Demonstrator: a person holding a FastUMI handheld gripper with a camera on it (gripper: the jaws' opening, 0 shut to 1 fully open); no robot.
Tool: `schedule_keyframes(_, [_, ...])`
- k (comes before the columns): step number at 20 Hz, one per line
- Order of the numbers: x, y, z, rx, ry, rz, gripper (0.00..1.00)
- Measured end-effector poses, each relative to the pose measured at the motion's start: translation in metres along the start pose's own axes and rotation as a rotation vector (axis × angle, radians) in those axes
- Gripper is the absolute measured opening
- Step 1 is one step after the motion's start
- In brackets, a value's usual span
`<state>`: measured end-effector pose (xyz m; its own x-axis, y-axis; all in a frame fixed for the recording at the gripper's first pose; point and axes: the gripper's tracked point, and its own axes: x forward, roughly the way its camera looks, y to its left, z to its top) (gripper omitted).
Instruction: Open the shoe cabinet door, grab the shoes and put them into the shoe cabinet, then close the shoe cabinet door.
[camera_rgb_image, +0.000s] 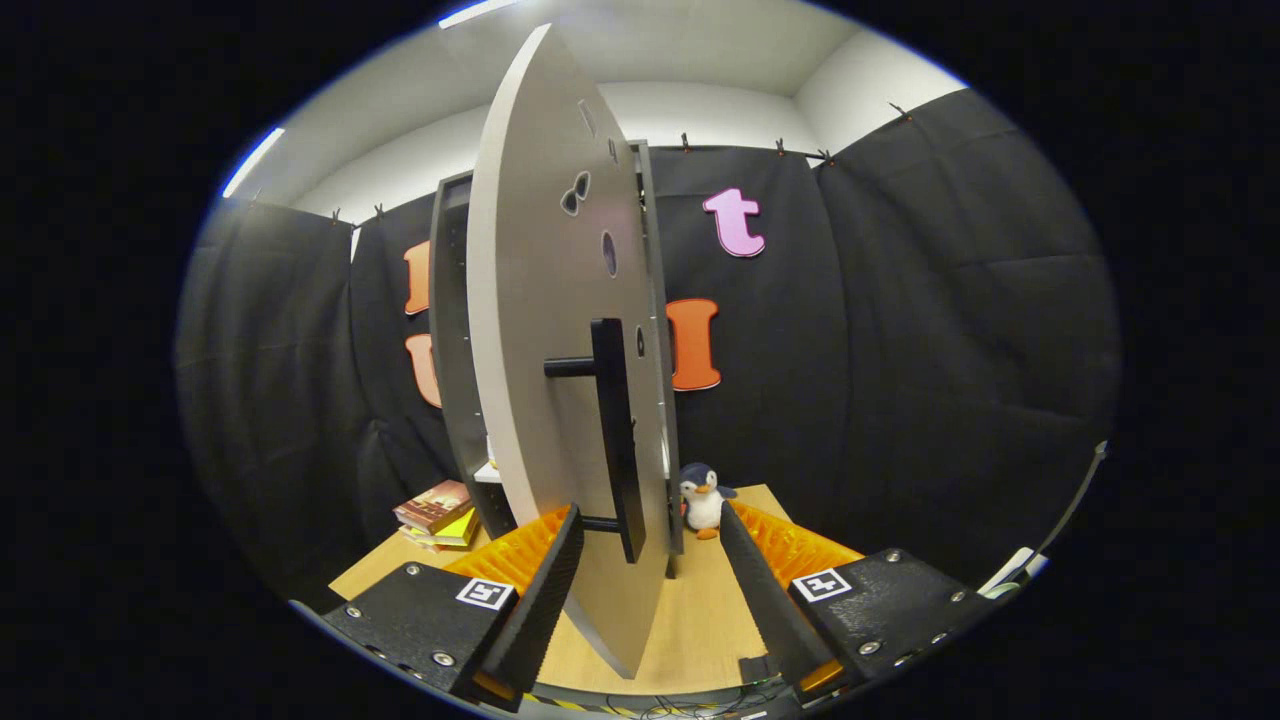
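Right up close, the gripper (650, 590) has its jaws spread wide, and the door (540, 400) stands edge-on in the gap between them, swung well out from the cabinet (455, 350). Neither finger touches it that I can see; nothing is held.

Now, how will that door handle? It looks like a stiff, flat board, smooth-faced, so pinching the panel edge would likely slip. It should swing light on its hinges but in an arc, so any push or pull has to follow that arc. The place to take hold is the handle (612, 430), a dark upright bar at 12 o'clock just ahead of the fingers, standing off the face on two short posts. There's room behind the bar for one finger, and the bar is rigid and narrow enough for a firm pinch.

Under everything, the worktop (700, 610) is pale smooth wood, so the cabinet could slide if yanked hard. That's a guess.

Farther out at 1 o'clock, a small penguin (703, 497) sits on the worktop just beside the door's far edge. At 10 o'clock, books (437, 512) lie stacked beside the cabinet's foot. Inside the cabinet, a pale shelf (487, 472) peeks out behind the door.

Shoes? I can't pick any out. Beyond it all hangs the cloth wall (900, 350).
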<state>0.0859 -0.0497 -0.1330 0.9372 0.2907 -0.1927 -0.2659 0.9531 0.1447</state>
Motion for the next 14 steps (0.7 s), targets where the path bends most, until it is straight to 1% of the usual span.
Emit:
schedule_keyframes(5, [0.008, 0.030, 0.001, -0.015, -0.008, 0.027, 0.86])
schedule_keyframes(14, [0.040, 0.101, -0.005, -0.008, -0.007, 0.104, 0.86])
